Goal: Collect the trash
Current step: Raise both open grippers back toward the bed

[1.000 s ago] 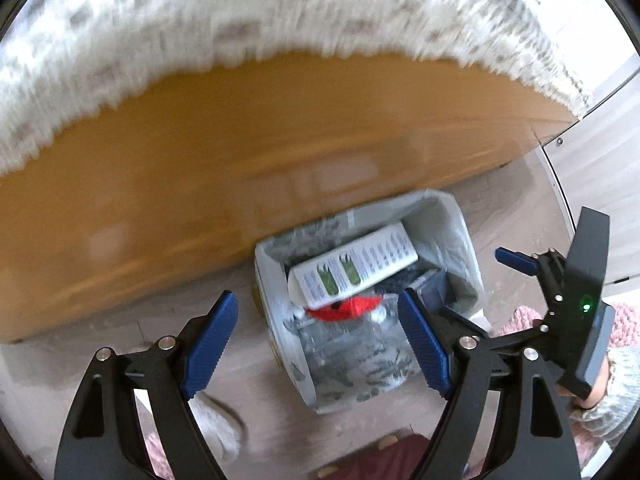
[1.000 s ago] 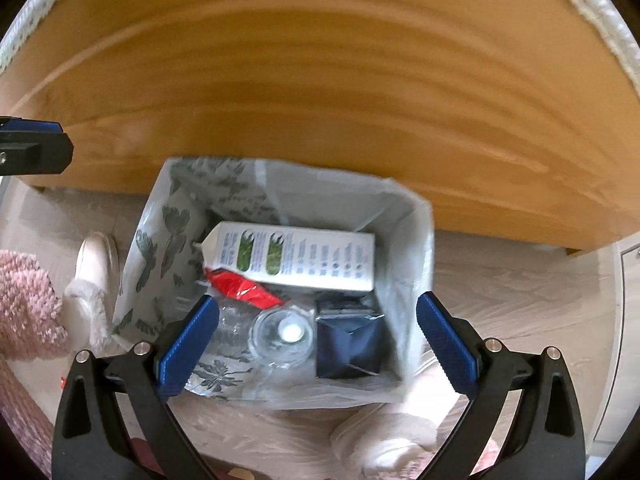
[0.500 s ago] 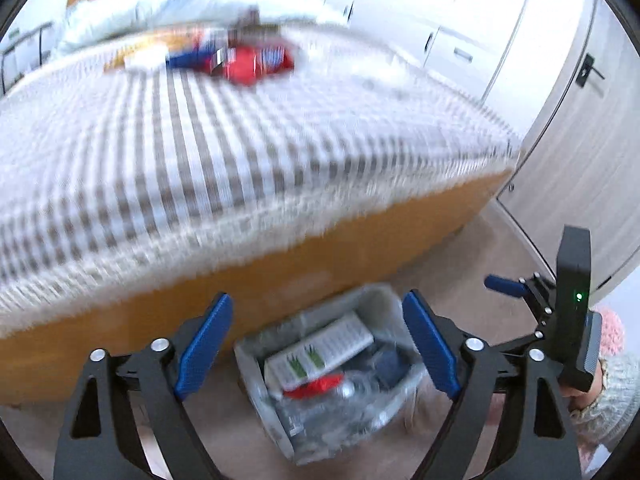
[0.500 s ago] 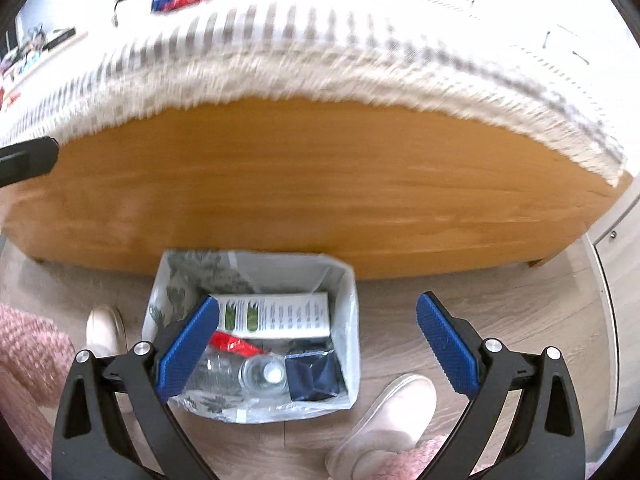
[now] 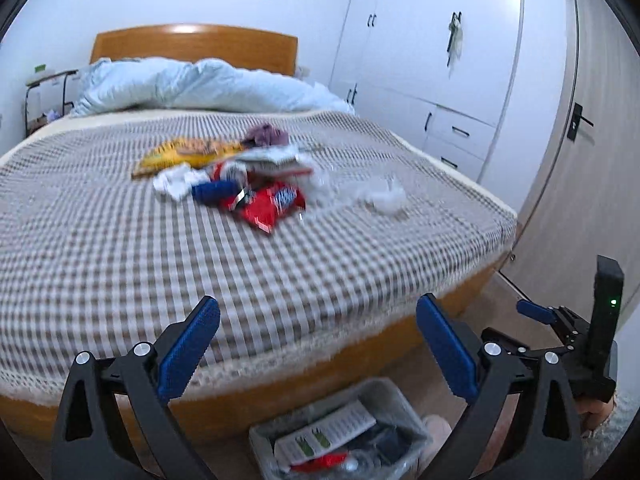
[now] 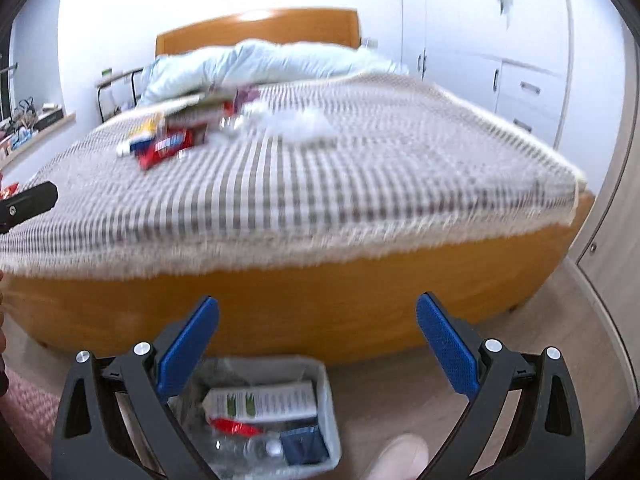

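My left tongs (image 5: 316,344) are opening wide with nothing between them, and my right tongs (image 6: 316,344) gape empty, both poised over the lined bin (image 6: 326,384) on the floor at the foot of the bed (image 5: 120,240). The remaining trash sits mid-mattress: a red snack wrapper (image 5: 268,204), a yellow packet (image 5: 184,152) and crumpled white paper (image 5: 388,198), bunched closely. As I judge it, a grab into that heap could pinch the checked blanket too, or drag a neighbouring piece off the edge; the clear plastic there is hard to make out.
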`<state>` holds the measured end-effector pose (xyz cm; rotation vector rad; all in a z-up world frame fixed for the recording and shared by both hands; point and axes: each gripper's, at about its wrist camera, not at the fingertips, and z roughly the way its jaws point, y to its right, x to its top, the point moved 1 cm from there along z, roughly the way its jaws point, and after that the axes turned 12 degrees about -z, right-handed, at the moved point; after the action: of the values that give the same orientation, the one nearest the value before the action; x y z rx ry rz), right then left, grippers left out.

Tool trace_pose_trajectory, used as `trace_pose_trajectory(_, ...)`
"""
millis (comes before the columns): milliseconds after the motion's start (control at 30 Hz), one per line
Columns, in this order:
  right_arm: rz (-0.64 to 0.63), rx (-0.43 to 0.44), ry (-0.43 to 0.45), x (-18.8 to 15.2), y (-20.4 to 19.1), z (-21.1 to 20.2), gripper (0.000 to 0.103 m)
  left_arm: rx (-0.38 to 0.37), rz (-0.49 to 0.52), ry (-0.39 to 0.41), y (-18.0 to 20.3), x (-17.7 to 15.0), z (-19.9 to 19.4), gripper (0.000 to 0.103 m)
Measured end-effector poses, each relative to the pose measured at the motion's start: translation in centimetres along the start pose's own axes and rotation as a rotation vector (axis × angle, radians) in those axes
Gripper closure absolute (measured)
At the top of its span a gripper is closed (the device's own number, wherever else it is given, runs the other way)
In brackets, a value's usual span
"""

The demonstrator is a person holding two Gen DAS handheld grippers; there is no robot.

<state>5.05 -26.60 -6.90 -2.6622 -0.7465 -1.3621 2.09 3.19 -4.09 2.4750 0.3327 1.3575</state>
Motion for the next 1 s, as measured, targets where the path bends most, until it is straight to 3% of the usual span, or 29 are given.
trace_pose_trajectory(233, -0.024, -0.042, 0.116, 3.5, 0.2, -0.2, 0.008, -0.02, 0.006, 0.106, 0.9, 2.2, -0.3, 0.008)
trace_pose_trajectory(433, -0.101, -0.102, 0.245, 7.4, -1.0, 0.4, 0.008, 0.008, 0.011, 0.192, 1.4, 4.2, 0.3, 0.008)
trace_pose_trajectory(567, -0.077, -0.128, 0.302, 9.6, -0.8, 1.3, 0.008, 0.025, 0.011, 0.222, 1.5, 5.2, 0.7, 0.008)
trace_pose_trajectory(833, 0.021, -0.137, 0.35, 13.1, 0.7, 2.7, 0.008, 0.058, -0.043, 0.29, 0.7, 7.3, 0.1, 0.008)
trace_pose_trajectory(1000, 0.105, -0.117, 0.341, 12.6, 1.4, 2.8, 0.008, -0.002, -0.101, 0.248, -0.9, 7.8, 1.0, 0.008)
